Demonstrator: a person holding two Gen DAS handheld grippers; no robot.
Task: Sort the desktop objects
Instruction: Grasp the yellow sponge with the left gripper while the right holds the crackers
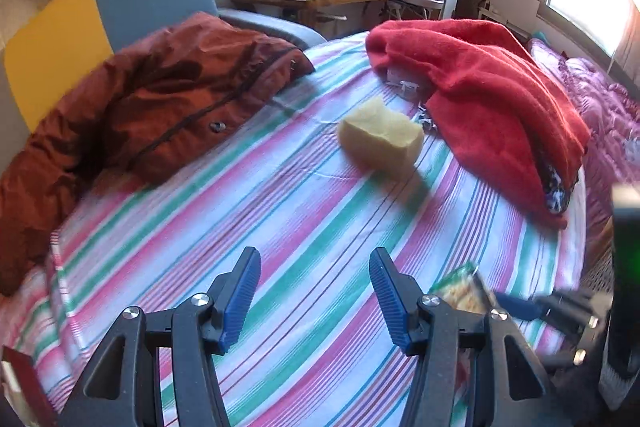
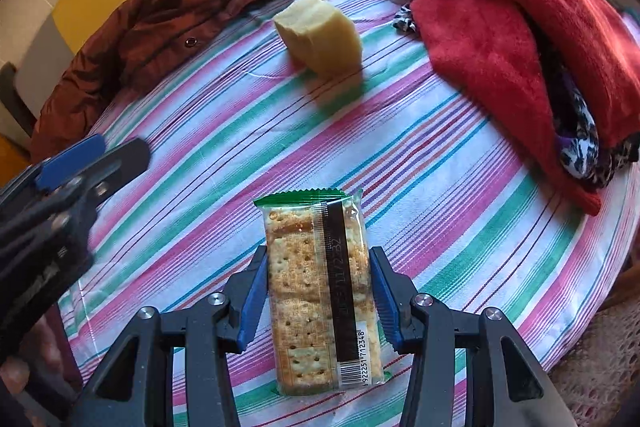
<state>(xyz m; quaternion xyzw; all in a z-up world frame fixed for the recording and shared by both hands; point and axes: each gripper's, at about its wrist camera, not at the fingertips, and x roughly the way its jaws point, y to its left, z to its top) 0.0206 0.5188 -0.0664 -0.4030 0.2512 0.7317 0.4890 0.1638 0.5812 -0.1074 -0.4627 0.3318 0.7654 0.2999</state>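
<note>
A clear pack of crackers [image 2: 320,287] with a green end lies lengthwise between the blue pads of my right gripper [image 2: 319,293], which is shut on its sides just over the striped cloth. Its green tip shows in the left wrist view [image 1: 460,287]. A pale yellow sponge block [image 1: 380,137] sits mid-table, also in the right wrist view [image 2: 322,37]. My left gripper [image 1: 314,301] is open and empty above the cloth, left of the right gripper; it shows at the left edge of the right wrist view [image 2: 92,155].
A rust-brown jacket [image 1: 160,99] lies at the table's left back. A red towel [image 1: 492,95] covers patterned cloth [image 2: 580,143] at the right. The round table's striped cloth [image 1: 280,211] ends near the right. A yellow-and-blue chair [image 1: 100,11] stands behind.
</note>
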